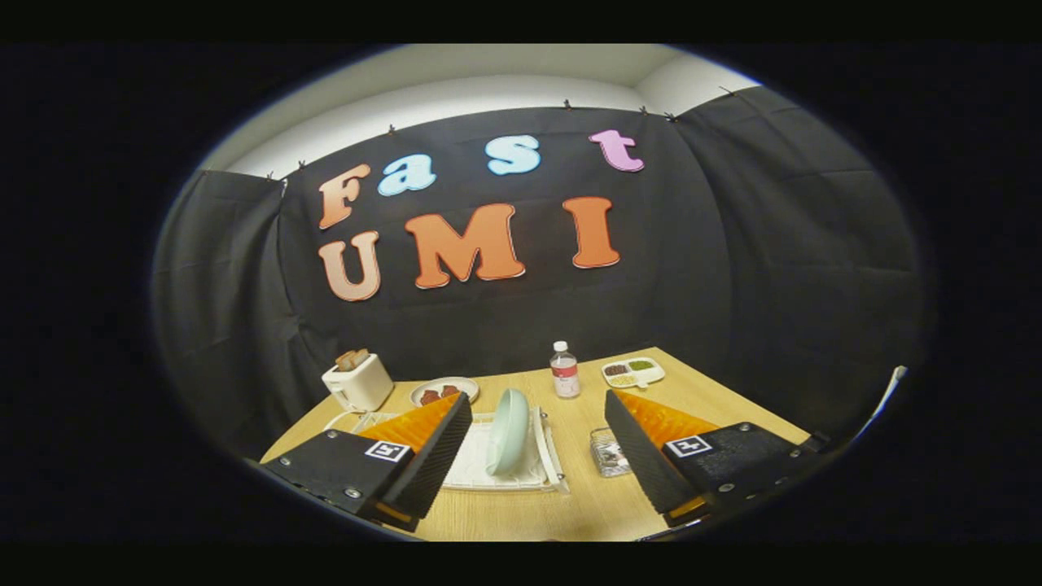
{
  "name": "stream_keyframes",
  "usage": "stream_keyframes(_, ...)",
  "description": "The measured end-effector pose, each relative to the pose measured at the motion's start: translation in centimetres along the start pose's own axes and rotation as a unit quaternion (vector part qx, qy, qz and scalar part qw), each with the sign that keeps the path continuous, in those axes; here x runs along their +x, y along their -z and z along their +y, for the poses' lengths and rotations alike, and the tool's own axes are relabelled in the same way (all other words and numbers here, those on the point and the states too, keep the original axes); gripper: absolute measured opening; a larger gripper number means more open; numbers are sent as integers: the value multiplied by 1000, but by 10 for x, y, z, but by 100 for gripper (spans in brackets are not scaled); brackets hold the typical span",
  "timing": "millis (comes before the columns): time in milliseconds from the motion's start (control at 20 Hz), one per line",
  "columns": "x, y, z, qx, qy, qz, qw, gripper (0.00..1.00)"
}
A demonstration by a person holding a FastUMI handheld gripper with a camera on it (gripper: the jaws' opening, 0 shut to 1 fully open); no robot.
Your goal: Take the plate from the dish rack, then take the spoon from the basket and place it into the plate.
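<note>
Tool (537, 456) is released, fingers spread wide, gripping nothing, hanging above the near edge of the desk (733, 407). Plate (508, 431) stands on edge in the dish rack (488, 480), between the fingers and just ahead of them, rim up, hollow side facing toward the left finger.

Handling, my read: plate looks like glazed ceramic or melamine, so stiff, smooth, probably slippery, and chippable if ceramic. Moderate weight. Pinch the top rim, one finger on each face, and lift straight up out of the slots so it doesn't drag the rack. A shallow bite on a curved glazed edge could let it swing or slip; go deeper onto the rim.

Looks: pale mint green, round, shallow bowl-like profile, plain, no pattern visible. Rack is white, low, with a rail along the right side.

Basket (609, 452) sits just right of the rack, by the right finger; small, clear-looking. Spoon presumably in it, can't make it out.

Beyond: toaster (358, 382), bottle (564, 370), a food plate (444, 391), a divided tray (633, 372).
</note>
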State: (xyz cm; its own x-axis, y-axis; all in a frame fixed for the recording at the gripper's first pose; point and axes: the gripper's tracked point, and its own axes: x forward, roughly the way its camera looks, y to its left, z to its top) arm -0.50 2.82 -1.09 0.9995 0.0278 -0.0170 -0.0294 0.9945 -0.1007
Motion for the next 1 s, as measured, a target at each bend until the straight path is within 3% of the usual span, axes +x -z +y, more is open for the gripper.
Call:
stream_keyframes(500, 17, 12, 23, -20, -12, 19, 1000, 98)
stream_keyframes(1000, 70, 42, 39, -49, 2, 62, 997, 98)
